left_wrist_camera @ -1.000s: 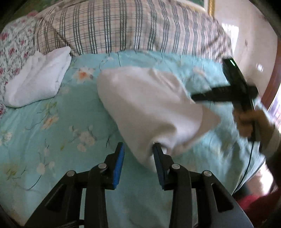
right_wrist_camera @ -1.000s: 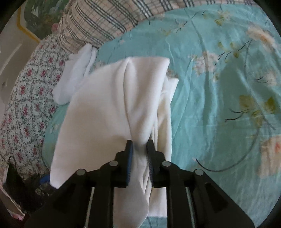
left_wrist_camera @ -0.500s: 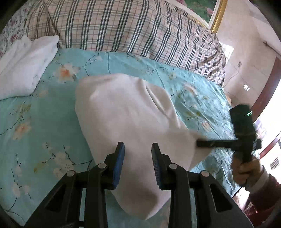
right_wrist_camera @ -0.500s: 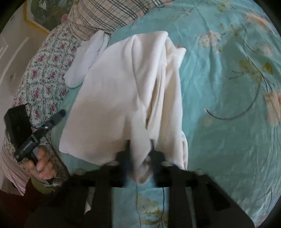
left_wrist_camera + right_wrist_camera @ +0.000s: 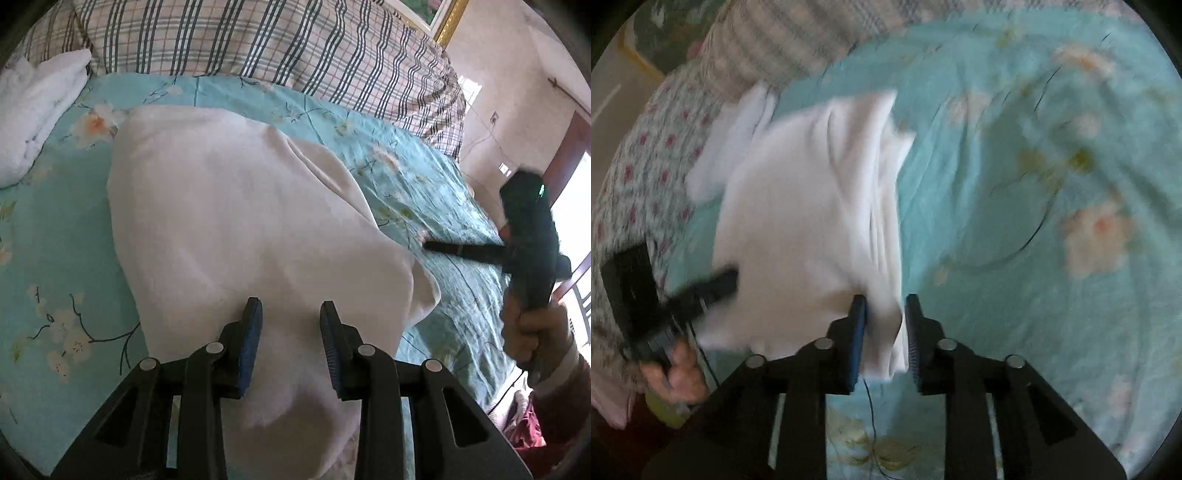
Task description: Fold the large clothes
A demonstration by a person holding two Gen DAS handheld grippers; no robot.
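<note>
A large white garment (image 5: 229,229) lies folded in a loose bundle on the teal floral bedsheet (image 5: 44,236). My left gripper (image 5: 291,314) is open, its blue pads hovering over the garment's near edge. In the right wrist view the same garment (image 5: 812,206) lies on the sheet. My right gripper (image 5: 885,306) is open, with the garment's near corner lying between its blue pads. The right gripper, in a hand, also shows in the left wrist view (image 5: 532,243), just right of the garment. The left gripper shows in the right wrist view (image 5: 665,295).
A plaid quilt (image 5: 258,44) lies across the head of the bed. A folded white cloth (image 5: 33,110) sits at the far left on the sheet, also in the right wrist view (image 5: 735,136). A rose-print cover (image 5: 639,177) hangs at the bed's left side. The bed edge runs at the right (image 5: 491,369).
My right gripper has opened and let go of the garment, which has dropped onto the sheet. My left gripper stayed open and moved over the garment's near edge.
</note>
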